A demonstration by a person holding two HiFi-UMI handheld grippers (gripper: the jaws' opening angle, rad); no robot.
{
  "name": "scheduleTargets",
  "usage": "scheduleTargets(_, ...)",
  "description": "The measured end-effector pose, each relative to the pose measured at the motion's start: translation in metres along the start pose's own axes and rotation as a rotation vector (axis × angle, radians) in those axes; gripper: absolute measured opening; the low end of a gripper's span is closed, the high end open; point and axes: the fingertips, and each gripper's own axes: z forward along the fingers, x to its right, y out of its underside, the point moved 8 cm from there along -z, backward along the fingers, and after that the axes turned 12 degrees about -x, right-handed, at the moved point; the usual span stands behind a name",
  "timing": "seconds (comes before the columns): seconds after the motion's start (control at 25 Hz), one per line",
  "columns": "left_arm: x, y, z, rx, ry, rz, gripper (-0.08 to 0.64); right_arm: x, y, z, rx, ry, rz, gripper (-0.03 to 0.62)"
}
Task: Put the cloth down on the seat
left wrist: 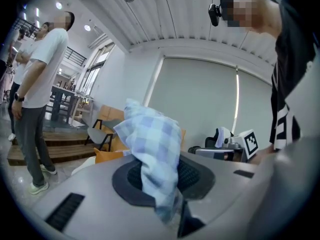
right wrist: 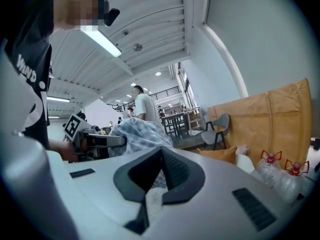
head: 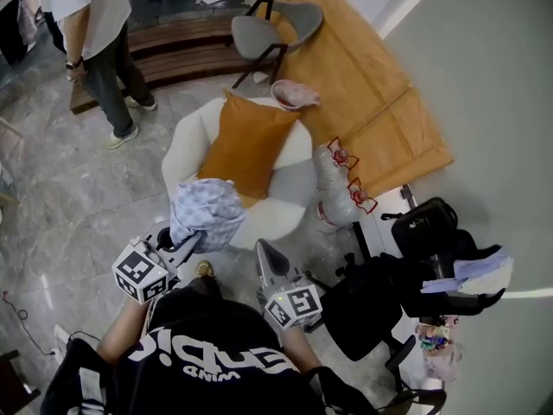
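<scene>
Office lounge: marble floor, white armchair, wooden steps, office chair.

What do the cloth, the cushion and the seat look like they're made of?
Cloth: thin woven fabric, probably cotton, matte. It has a blue-and-white check and hangs in soft folds.
Cushion: orange, smooth and plain. It could be fabric or faux leather; the look leaves it open.
Seat: white upholstery, likely a soft matte textile, with rounded, padded edges.

The cushion lay on the seat. The cloth hung at its near edge in the left gripper. Bottles stood to the right, and a chair far behind.
</scene>
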Motion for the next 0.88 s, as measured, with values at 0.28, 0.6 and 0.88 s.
scheduleTargets(0.28, -0.024, -0.012, 0.002, 0.008, 0.018, 0.002, 0.083, -0.001, -0.01, 0.019, -0.009, 0.022, -0.008, 0.02)
scheduleTargets(0.6, -0.03, -0.033, 0.036, 0.025, 0.025, 0.004, 0.083, 0.03, -0.022, 0.022, -0.003, 0.039, -0.016, 0.019)
scheduleTargets(0.88, -0.031, -0.042, 0.059, 0.051, 0.016, 0.01, 0.083, 0.062, -0.029, 0.03, 0.011, 0.038, -0.036, 0.02)
